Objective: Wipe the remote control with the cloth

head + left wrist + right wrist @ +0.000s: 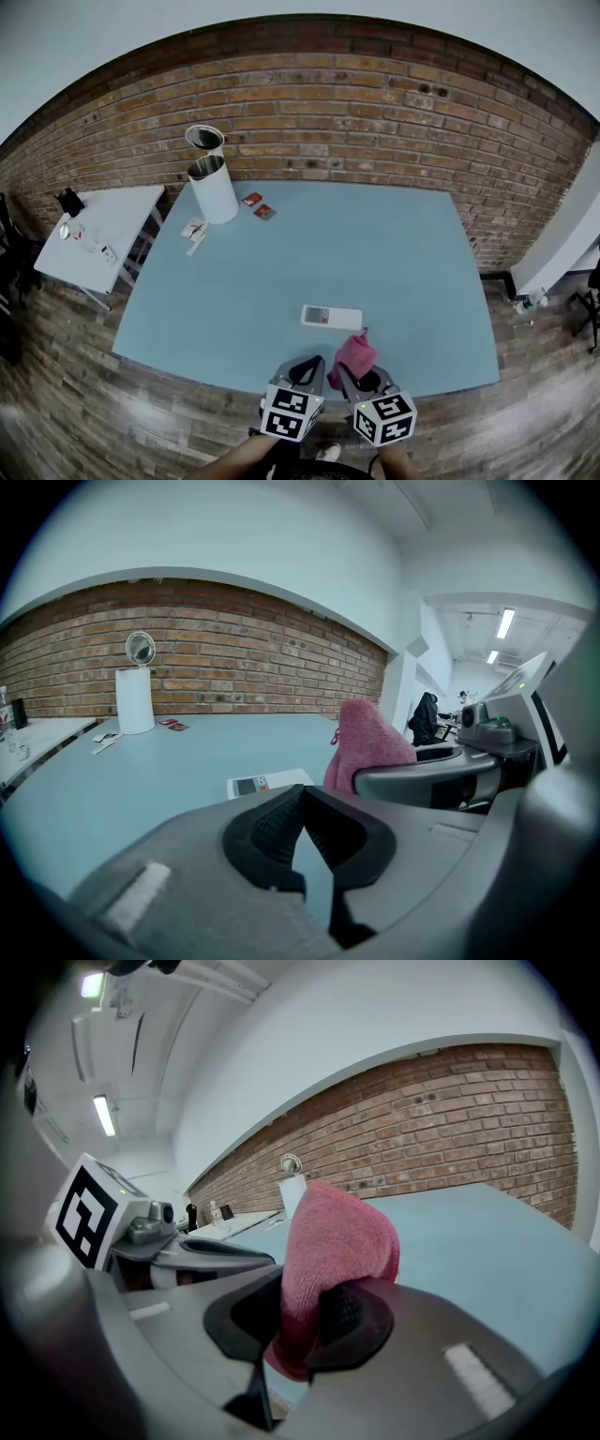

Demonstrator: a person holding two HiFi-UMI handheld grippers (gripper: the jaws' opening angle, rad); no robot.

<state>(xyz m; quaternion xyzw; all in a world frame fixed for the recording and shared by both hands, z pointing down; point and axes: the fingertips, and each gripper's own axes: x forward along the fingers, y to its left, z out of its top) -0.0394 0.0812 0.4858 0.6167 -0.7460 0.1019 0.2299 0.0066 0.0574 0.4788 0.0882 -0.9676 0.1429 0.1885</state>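
The white remote control lies flat on the blue table, its small screen toward the left; in the left gripper view the remote control shows just beyond the jaws. My right gripper is shut on a folded pink cloth, which stands up between the pads near the table's front edge. The pink cloth fills the jaws in the right gripper view. My left gripper is shut and empty, close beside the right one, short of the remote. The pink cloth shows at its right.
At the table's far left stand a white cylinder with a round mirror behind it. Two small red packets and white cards lie nearby. A small white side table with items stands to the left. A brick wall runs behind.
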